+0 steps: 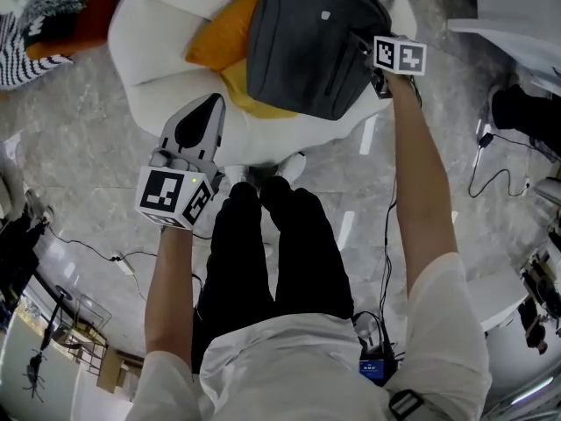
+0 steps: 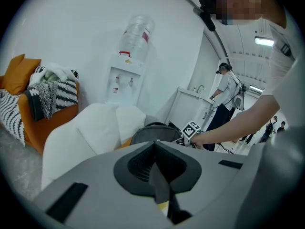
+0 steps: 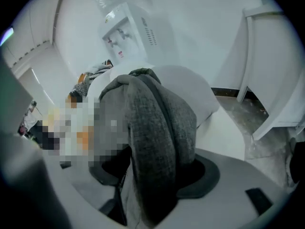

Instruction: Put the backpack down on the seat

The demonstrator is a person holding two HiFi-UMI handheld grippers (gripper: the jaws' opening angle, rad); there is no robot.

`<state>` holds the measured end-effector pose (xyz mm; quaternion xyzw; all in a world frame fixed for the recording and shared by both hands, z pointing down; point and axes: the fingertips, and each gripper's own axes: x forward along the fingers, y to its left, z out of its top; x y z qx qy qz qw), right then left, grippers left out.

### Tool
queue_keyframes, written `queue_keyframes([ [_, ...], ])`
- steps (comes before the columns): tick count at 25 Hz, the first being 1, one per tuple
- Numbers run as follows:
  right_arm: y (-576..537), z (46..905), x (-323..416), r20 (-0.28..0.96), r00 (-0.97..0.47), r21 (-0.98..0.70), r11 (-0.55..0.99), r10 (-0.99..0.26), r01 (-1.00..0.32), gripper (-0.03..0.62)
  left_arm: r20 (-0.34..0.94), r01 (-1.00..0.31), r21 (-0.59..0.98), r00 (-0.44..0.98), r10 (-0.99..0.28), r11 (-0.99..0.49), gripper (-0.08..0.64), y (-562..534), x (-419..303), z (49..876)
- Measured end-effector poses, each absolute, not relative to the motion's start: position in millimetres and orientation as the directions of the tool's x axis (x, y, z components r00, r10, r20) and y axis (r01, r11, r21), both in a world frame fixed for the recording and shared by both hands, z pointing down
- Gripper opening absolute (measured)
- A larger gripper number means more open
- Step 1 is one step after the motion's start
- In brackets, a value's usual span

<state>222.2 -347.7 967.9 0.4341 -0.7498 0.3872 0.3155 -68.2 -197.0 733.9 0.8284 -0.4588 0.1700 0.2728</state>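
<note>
Backpack (image 1: 307, 46) on seat (image 1: 166, 46) (over orange cushion (image 1: 219, 40)), between right gripper's (image 1: 378, 79) jaws.

White wall (image 2: 71, 23), grey marbled stone floor (image 1: 79, 147).
A white water dispenser (image 2: 125, 80) stands near an orange armchair (image 2: 52, 120) holding 2 black-and-white striped cushions (image 2: 66, 93).

Dark charcoal-grey backpack (image 1: 307, 46), white seat (image 1: 166, 51), mustard-orange cushion (image 1: 219, 42), my left gripper (image 1: 209, 112) pale grey with black inner pads (image 1: 193, 128) and a black-and-white square-patterned cube (image 1: 171, 196), the same pattern on the cube of my right gripper (image 1: 368, 55), grey veined floor (image 1: 79, 139), black-and-white striped pillow (image 1: 17, 55)
</note>
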Motion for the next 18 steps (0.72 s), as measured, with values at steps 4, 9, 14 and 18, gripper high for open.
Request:
queue_keyframes([
  [4,-346,973,231,0.819,-0.396,-0.276,0.319,-0.416,-0.907,0.317,0.539,-0.849,0.290,0.526,-0.658,-0.441,0.017,-199,-61,735],
  [9,-352,975,242,0.838,-0.302,-0.186,0.283,-0.454,-0.941,0.352,0.535,-0.835,0.286,0.546,-0.645,-0.469,0.017,-207,-39,733],
  [14,-341,962,257,0.810,-0.303,-0.218,0.223,-0.502,-0.950,0.356,0.527,-0.814,0.289,0.575,-0.626,-0.505,0.017,-210,-20,724],
  [18,-326,944,266,0.786,-0.338,-0.283,0.185,-0.518,-0.941,0.354,0.523,-0.803,0.286,0.589,-0.617,-0.523,0.017,-212,-11,709],
])
